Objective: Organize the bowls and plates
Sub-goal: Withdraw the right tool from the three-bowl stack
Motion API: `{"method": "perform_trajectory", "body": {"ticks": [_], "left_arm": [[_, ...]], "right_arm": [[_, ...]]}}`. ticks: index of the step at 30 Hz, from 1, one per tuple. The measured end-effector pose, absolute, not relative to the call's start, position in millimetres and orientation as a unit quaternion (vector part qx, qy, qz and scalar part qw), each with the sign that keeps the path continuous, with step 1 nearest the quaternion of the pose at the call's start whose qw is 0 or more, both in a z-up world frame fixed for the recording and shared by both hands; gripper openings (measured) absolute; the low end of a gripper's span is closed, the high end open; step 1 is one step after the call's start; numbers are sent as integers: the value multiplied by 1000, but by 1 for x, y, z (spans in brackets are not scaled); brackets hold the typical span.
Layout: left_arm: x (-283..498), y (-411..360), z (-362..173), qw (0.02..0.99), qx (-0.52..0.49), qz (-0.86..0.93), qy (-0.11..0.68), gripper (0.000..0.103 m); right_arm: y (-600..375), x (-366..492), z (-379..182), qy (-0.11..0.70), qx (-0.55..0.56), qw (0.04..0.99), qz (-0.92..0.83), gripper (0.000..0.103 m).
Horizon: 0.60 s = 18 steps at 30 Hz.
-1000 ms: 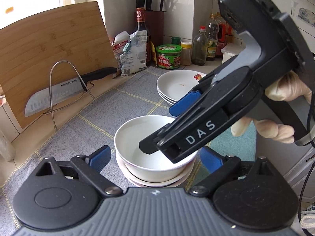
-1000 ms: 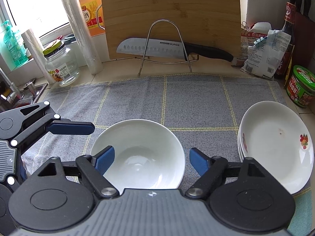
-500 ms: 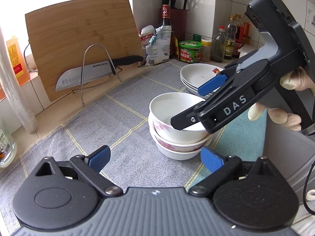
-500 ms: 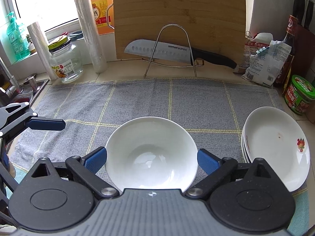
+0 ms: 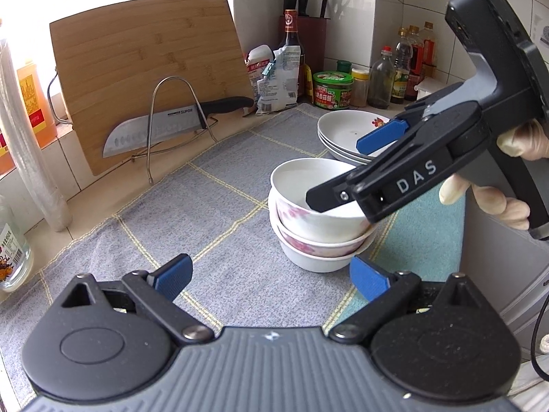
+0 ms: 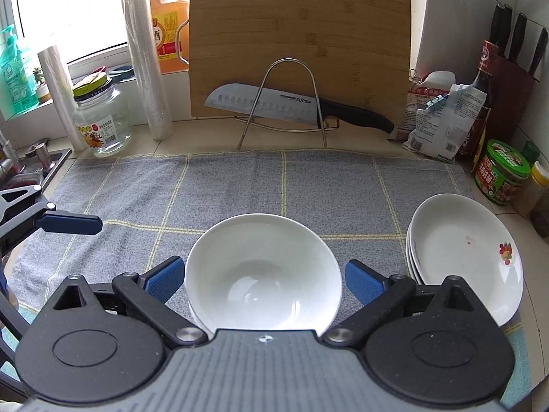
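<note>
Right tool [image 6: 263, 279]: jaws spread wide, pads flanking the top bowl [image 6: 263, 271] without pressing it. Left tool [image 5: 271, 276]: spread, empty, hovering over the grey cloth [image 5: 206, 213] at 7 o'clock from the bowls.
Bowl stack [image 5: 308, 240]: three nested, centre of the counter [image 5: 79, 185].
Plate stack [image 5: 343, 134]: at 1 o'clock from the bowls, just beside them.
Status: both piles look formed; no loose dish visible, so little seems left.
</note>
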<state>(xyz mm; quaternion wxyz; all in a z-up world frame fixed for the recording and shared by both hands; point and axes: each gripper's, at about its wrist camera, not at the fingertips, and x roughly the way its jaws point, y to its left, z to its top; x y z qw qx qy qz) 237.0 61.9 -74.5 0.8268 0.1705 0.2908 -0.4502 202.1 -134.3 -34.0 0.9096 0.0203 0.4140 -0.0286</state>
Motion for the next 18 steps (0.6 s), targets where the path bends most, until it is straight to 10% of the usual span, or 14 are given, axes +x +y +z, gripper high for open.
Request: {"method": "perform_trajectory", "body": {"ticks": [18], "left_arm": [[251, 76, -81, 822, 169, -457, 296, 98]], "right_arm": [[-111, 185, -47, 414, -8, 909, -50, 102]]}}
